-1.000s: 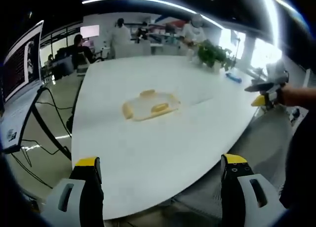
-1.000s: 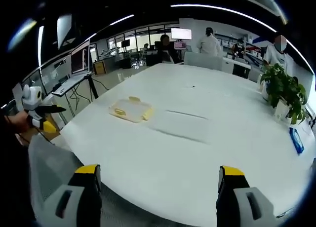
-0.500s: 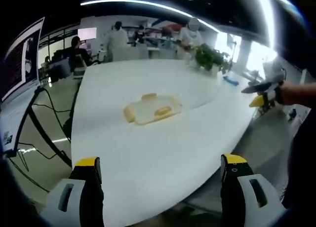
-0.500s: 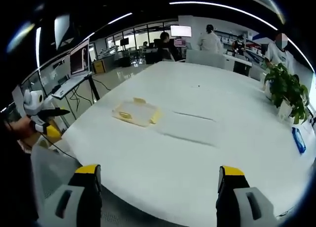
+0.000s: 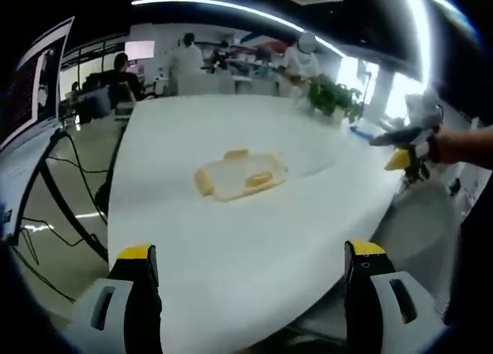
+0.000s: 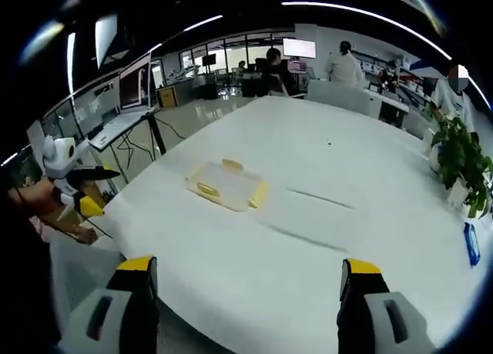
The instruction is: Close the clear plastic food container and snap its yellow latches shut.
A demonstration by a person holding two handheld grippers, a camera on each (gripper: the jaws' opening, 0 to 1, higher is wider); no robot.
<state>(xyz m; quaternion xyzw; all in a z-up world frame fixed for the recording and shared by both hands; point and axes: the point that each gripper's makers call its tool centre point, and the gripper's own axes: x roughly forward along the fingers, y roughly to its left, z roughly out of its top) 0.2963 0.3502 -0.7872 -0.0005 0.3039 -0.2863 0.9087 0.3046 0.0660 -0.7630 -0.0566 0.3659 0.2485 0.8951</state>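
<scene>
Fingers of the left gripper (image 5: 250,269) stand spread wide, yellow-tipped, with nothing between them; the finger (image 5: 137,281) on one side and its mate on the other rise over the near edge of the white table (image 5: 231,238). Well ahead of these fingertips, and slightly toward the left finger, the clear plastic food container (image 5: 240,174) lies flat on the table with its lid down; yellow latches (image 5: 203,182) show at its near end, far side and top, and whether they are snapped shut cannot be told. Off to the right of the fingers, the right gripper (image 5: 400,142) is held in a hand beyond the table's edge.

Spread just as wide and empty are the right gripper's (image 6: 248,288) own fingers (image 6: 358,288). The container (image 6: 227,188) lies well ahead of them, nearer the left finger's line than the right one's, apart from both. To the left of these fingers the left gripper (image 6: 81,186) shows, held off the table's edge. Far beyond the right finger, a potted plant (image 6: 462,161) and a blue object (image 6: 471,245) stand on the table
</scene>
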